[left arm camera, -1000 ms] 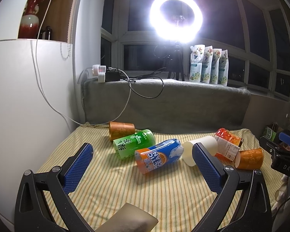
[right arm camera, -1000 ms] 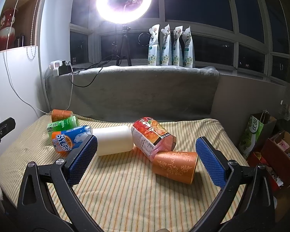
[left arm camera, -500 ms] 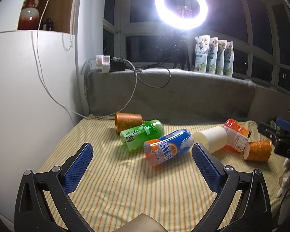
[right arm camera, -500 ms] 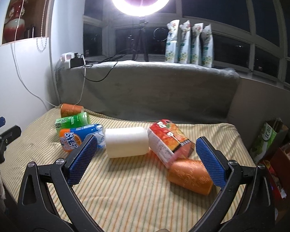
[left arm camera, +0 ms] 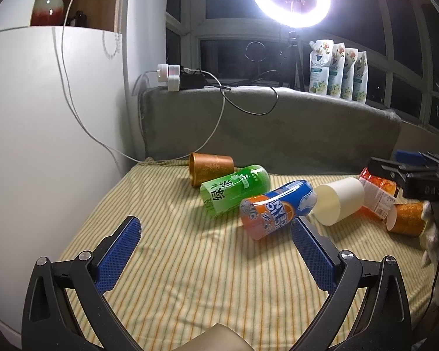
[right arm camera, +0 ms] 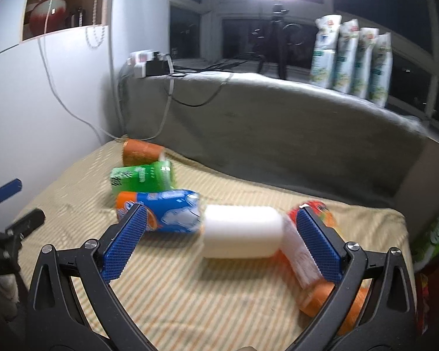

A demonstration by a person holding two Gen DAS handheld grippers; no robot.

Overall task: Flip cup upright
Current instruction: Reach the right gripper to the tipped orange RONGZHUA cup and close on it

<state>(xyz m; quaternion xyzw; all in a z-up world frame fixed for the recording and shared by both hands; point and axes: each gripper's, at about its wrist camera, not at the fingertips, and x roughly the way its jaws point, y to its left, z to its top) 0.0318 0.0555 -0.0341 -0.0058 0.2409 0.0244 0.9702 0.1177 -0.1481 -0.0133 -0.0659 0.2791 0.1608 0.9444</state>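
Altogether 6 cups (left arm camera: 338, 200) lie toppled, 2 of them copper, beneath 2 wide-open claws: left claw (left arm camera: 216, 241), right claw (right arm camera: 221, 229).

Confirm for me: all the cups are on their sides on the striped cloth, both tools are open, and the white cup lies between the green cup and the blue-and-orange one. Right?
One slip: in the left wrist view the white cup lies between the blue-and-orange cup and the red carton, not beside the green cup. All lie on their sides on the striped cloth; left tool and right tool are open.
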